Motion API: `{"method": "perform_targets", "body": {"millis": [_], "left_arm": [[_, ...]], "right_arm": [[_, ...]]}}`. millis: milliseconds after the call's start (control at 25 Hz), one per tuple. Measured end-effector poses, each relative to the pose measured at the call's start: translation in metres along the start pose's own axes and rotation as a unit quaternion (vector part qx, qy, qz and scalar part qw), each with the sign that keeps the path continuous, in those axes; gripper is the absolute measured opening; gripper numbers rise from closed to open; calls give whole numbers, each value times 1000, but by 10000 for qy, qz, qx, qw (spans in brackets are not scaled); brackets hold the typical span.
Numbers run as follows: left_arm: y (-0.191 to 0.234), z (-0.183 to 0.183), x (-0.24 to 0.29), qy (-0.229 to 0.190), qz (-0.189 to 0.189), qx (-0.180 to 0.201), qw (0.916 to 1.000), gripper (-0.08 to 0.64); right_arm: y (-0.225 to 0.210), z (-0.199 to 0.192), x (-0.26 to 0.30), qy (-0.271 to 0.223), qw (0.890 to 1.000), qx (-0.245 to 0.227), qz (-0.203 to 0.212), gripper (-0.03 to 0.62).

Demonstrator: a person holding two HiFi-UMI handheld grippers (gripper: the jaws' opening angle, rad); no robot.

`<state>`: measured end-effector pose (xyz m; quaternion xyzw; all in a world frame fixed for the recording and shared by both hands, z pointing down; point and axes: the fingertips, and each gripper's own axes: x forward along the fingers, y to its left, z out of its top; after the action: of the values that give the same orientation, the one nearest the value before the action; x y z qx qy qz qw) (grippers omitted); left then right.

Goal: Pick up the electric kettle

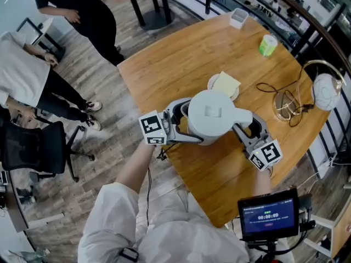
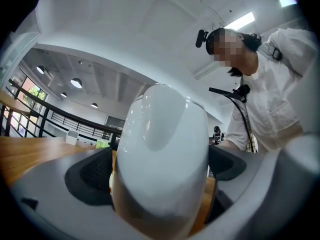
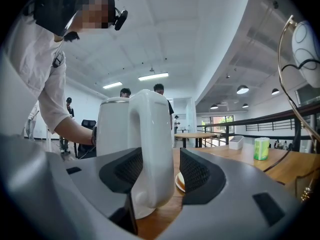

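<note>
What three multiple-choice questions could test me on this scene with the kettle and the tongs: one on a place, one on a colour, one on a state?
1. Which part of the kettle stands between the right tongs?
A. its spout
B. its handle
C. its cord

2. What colour is the kettle?
A. black
B. white
C. red

3. How does the kettle stand?
A. on its side
B. upside down
C. upright on the table

Answers:
1 B: the right gripper view shows the handle between the jaws.
2 B: it is white in every view.
3 C: the head view looks down on its top, and the right gripper view shows its base on the wood.
</note>
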<state>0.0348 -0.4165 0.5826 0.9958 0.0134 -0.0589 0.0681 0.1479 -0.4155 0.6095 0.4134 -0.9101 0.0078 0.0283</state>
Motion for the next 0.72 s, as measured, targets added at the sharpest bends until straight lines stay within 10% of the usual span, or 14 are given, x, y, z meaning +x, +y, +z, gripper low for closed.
{"method": "perform_targets", "body": {"millis": [200, 720], "left_arm": [[1, -2, 4, -37, -55, 12, 10000, 581], [-3, 7, 3, -51, -22, -9, 10000, 581]], "right_arm": [[1, -4, 4, 118, 9998, -163, -12, 142], [3, 5, 5, 177, 9997, -169, -62, 135]]}}
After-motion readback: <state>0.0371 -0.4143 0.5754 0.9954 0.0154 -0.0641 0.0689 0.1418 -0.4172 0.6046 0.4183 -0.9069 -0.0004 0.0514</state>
